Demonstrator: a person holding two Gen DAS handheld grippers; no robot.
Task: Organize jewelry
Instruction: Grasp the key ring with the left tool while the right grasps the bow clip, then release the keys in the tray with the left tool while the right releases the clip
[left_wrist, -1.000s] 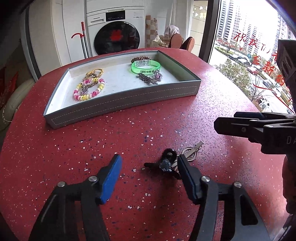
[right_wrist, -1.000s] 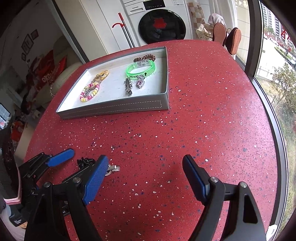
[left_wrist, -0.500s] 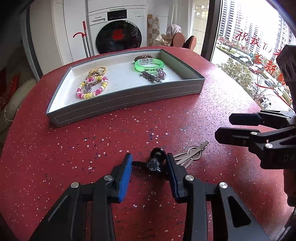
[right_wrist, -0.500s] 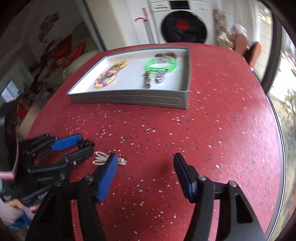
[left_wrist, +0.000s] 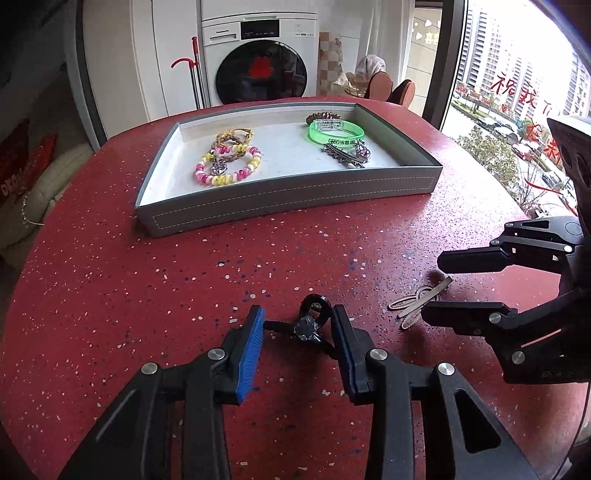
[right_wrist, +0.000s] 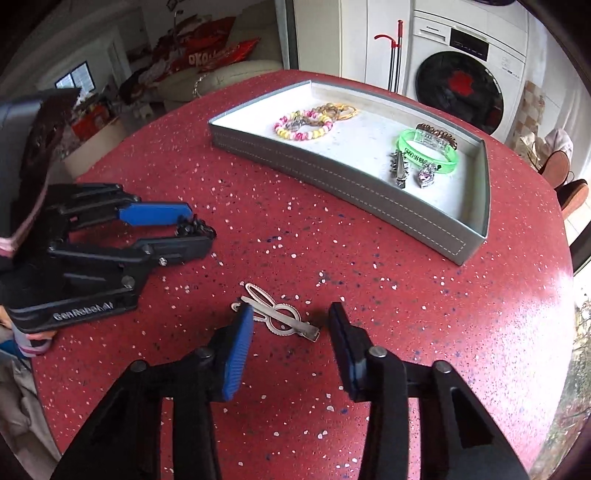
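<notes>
A grey tray (left_wrist: 295, 194) with a white floor stands at the far side of the red table; it also shows in the right wrist view (right_wrist: 343, 173). In it lie a pink-yellow bead bracelet (left_wrist: 228, 165), a green wristband (left_wrist: 336, 133) and a silver clip (left_wrist: 343, 155). My left gripper (left_wrist: 297, 332) is open, its fingers either side of a black hair clip (left_wrist: 312, 323) on the table. My right gripper (right_wrist: 291, 332) is open, its fingers either side of a silver bunny-shaped hair clip (right_wrist: 277, 314), which also shows in the left wrist view (left_wrist: 419, 297).
A washing machine (left_wrist: 258, 59) and a red-handled mop (left_wrist: 194, 74) stand behind the table. A window (left_wrist: 517, 92) is at the right. The table edge curves close behind the tray. A sofa (right_wrist: 221, 77) is to the left.
Both grippers have narrowed and moved in around their clips: the left around the black clip, the right swung left to straddle the silver clip. Neither clip has been lifted.
</notes>
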